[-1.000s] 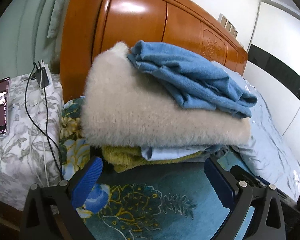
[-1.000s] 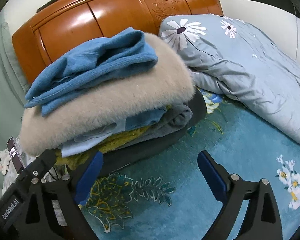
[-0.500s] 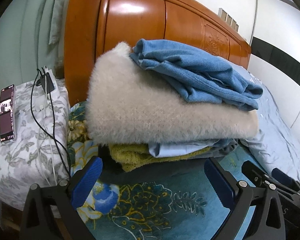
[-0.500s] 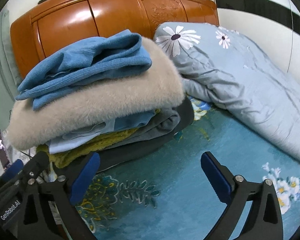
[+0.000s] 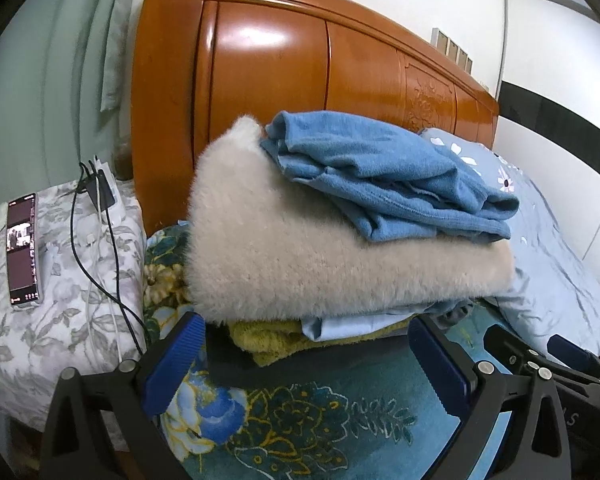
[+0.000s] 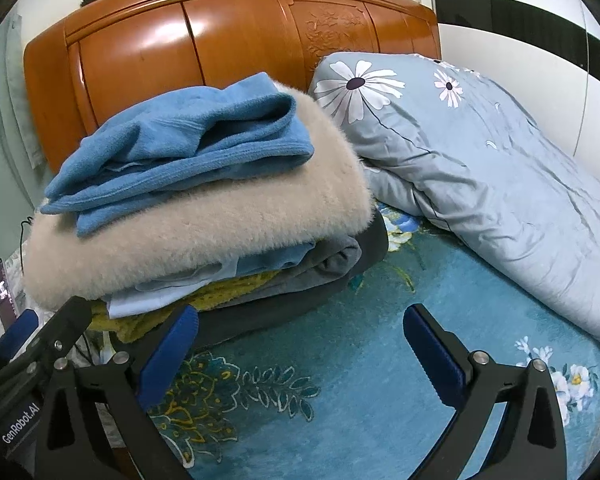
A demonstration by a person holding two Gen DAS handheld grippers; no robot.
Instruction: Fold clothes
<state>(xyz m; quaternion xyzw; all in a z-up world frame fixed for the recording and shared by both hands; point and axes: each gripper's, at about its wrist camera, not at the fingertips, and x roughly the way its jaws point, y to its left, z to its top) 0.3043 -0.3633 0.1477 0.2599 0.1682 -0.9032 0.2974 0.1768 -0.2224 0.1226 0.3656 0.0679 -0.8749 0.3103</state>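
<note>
Ahead, folded clothes stack [image 5: 340, 240] just beyond left gripper [image 5: 308, 364] and right gripper [image 6: 300, 348], both spread apart, empty.

top garment [image 6: 180, 148]: mid blue, plain
fluffy garment [image 6: 220, 232]: pale beige, plain
thin garment under it [image 5: 352, 325]: light blue
knit garment [image 5: 272, 340]: mustard yellow
folded garment at the 3 o'clock end of the pile [image 6: 324, 268]: grey
lowest garment [image 6: 260, 316]: near black
bedspread [image 6: 360, 380]: teal, with blue flowers and yellow leaf outlines
quilt [image 6: 500, 184]: grey-blue, with white daisies, dark centres
headboard [image 5: 268, 80]: glossy orange-brown wood
side cover at 9 o'clock [image 5: 40, 320]: white, grey flower print
cable [image 5: 96, 264]: black
pads [image 6: 432, 348]: dark blue, on black frames
</note>
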